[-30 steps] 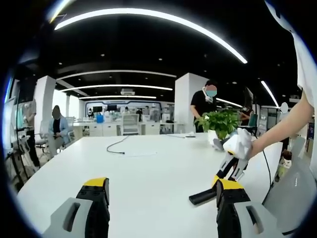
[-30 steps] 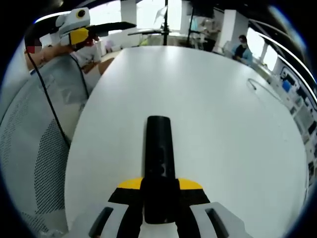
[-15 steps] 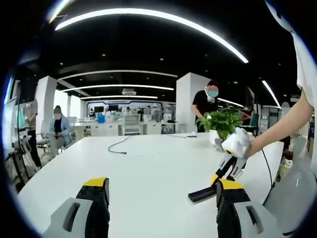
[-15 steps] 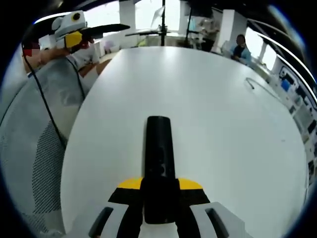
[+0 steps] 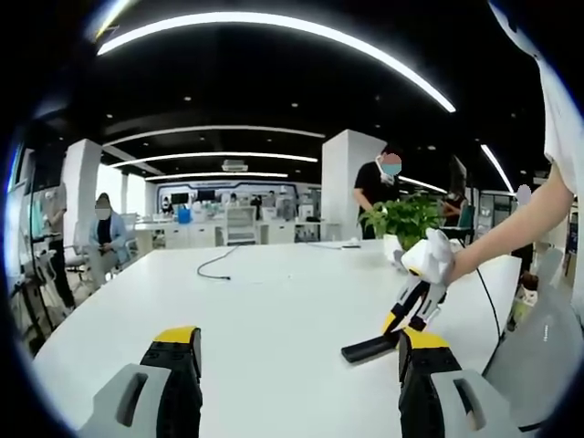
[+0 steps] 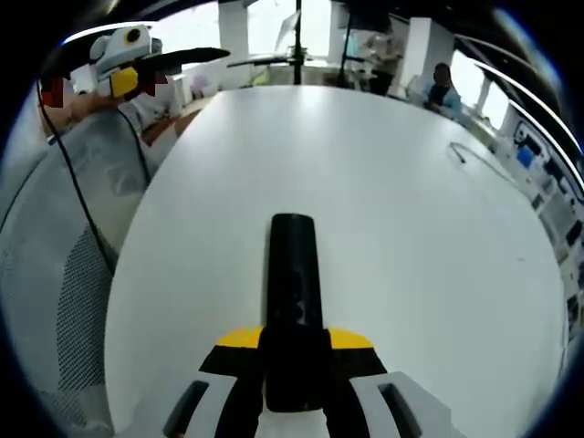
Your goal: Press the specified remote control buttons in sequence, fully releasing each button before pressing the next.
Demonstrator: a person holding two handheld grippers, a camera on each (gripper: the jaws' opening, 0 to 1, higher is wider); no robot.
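White surface [image 5: 274, 301] in an open office, potted plant [image 5: 406, 222] at far right. Black remote control [image 6: 292, 301] pinched at its near end between right gripper [image 6: 294, 351] fingers, angled above the surface. Left gripper [image 5: 297, 365] fingers spread wide, holding nothing.
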